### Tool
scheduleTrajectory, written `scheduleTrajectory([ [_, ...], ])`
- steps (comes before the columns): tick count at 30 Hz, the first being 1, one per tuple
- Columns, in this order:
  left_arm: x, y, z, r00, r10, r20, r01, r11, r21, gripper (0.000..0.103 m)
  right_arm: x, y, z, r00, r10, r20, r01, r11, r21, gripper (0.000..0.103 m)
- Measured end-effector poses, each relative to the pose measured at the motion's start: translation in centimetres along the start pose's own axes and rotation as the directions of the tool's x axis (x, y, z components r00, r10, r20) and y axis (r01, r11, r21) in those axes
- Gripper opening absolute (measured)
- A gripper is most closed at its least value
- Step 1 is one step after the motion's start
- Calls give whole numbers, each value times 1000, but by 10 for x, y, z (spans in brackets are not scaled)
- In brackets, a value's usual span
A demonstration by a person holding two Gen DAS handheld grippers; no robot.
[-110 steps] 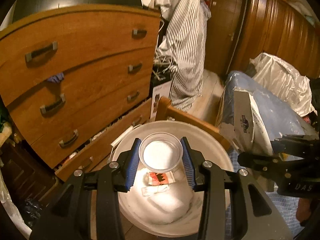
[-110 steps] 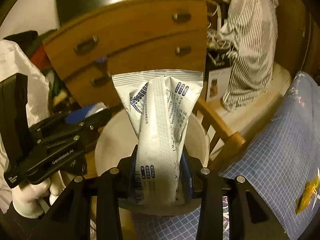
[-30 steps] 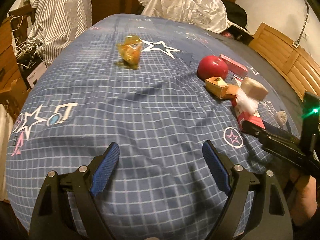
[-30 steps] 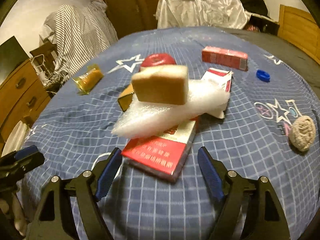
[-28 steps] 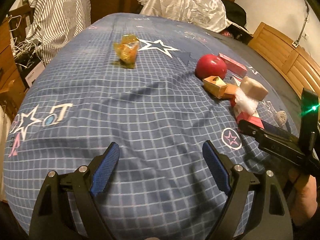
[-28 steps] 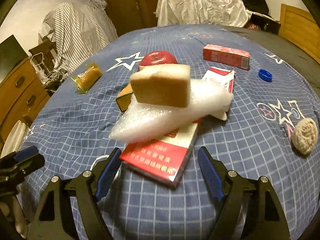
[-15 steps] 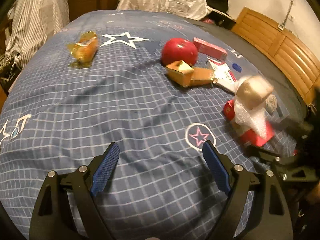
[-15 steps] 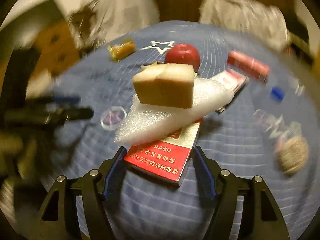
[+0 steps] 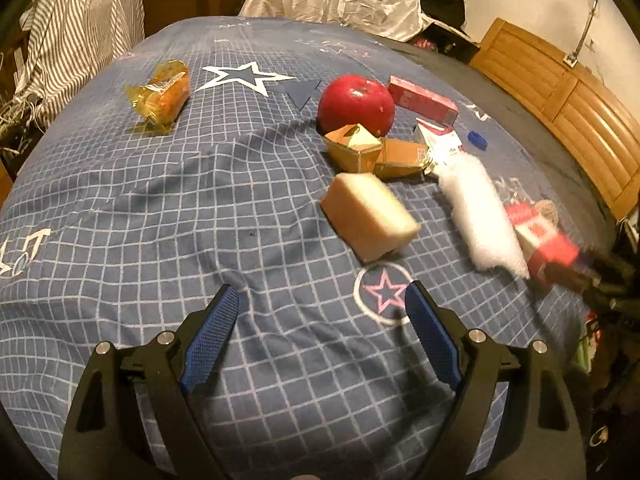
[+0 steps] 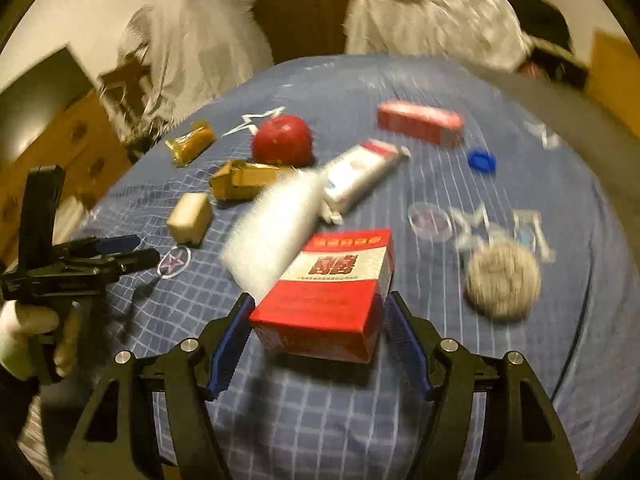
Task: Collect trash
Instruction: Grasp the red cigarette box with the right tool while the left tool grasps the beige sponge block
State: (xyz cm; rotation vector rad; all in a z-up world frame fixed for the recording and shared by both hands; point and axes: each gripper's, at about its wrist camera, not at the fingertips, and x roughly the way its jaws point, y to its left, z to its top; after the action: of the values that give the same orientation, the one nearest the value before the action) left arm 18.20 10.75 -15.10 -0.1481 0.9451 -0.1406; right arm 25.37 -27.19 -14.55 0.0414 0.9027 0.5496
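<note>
My right gripper [image 10: 318,344] is shut on a red and white cigarette box [image 10: 328,292] and holds it above the blue bed cover; the box also shows in the left wrist view [image 9: 540,240]. A white foam sheet [image 10: 272,228] slides off it, blurred, also in the left wrist view [image 9: 480,216]. A tan sponge block [image 9: 368,216] lies on the cover, ahead of my left gripper [image 9: 320,340], which is open and empty low over the cover.
On the bed cover [image 9: 160,208] lie a red apple [image 9: 356,104], a gold carton [image 9: 372,152], a yellow wrapper [image 9: 164,96], a red box [image 9: 424,100], a blue cap [image 10: 482,162], and a grey scrub ball [image 10: 502,280]. A wooden headboard [image 9: 560,112] stands right.
My right gripper has closed on the cigarette box and lifted it. The tan block fell off onto the cover and the foam sheet is sliding away. My left gripper swung right, staying open.
</note>
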Motion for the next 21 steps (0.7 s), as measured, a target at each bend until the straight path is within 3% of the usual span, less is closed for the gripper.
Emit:
scheduleTrajectory([
  [2,2,-2,4,1000,-17,8,17,1000,-8,82,-2,-5,-7,1000,15,8,-16,999,34,80],
  [7,14,-15,19,999,-35,40,37,998,-50,83,-6,-6,-2,999,13,39,-15,999,50,84],
  [14,40,-25,37,998,65,20,-63,994,-87,83,16,-1,10,998,-60,-9,60,998,17,84],
  [18,43,-26,39,994,106,11,-105,991,-84,72,30,-1,10,995,-100,-25,100,995,-4,83],
  [21,45,-27,40,993,121,9,-120,990,-75,62,33,1,10,991,-130,-14,130,991,-19,72],
])
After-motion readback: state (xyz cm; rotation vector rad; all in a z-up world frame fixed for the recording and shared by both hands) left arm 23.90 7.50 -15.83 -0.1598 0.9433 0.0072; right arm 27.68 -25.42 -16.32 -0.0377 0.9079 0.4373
